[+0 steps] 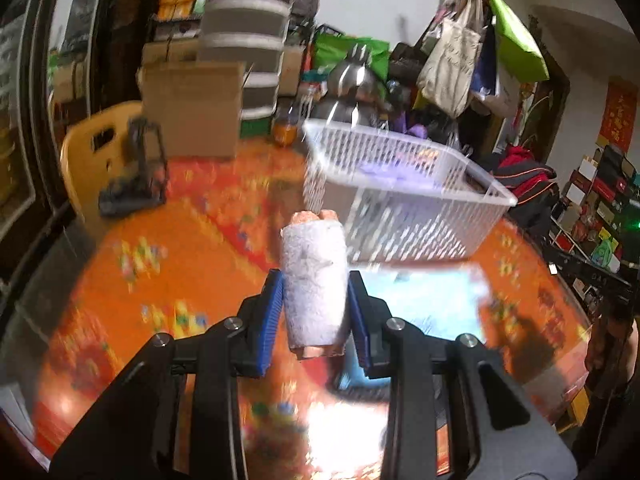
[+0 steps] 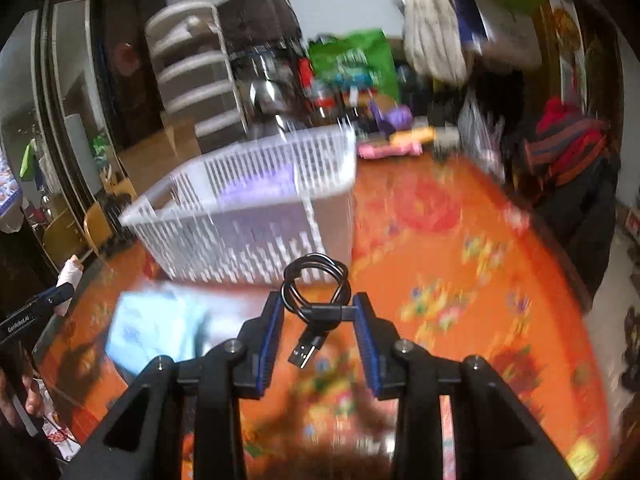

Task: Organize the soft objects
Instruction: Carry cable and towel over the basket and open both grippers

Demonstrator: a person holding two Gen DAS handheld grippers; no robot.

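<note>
My left gripper [image 1: 315, 306] is shut on a rolled white towel with a pink core [image 1: 314, 284], held above the orange patterned tablecloth [image 1: 160, 264], just short of the white slatted basket [image 1: 404, 200]. The roll's tip also shows at the far left of the right wrist view [image 2: 71, 272]. My right gripper [image 2: 318, 312] is shut on a coiled black USB cable [image 2: 316, 288], its plug hanging down, in front of the basket [image 2: 256, 208]. Something purple lies inside the basket [image 2: 260, 188]. A light blue folded cloth [image 2: 156, 324] lies on the table before the basket.
A yellow chair [image 1: 96, 152] and a black stand [image 1: 140, 172] are at the left. Cardboard boxes [image 1: 192, 108], a drawer tower [image 1: 244, 40], a steel kettle [image 1: 352, 80] and hanging bags [image 1: 480, 52] crowd the back. Pink and yellow items [image 2: 396, 144] lie beyond the basket.
</note>
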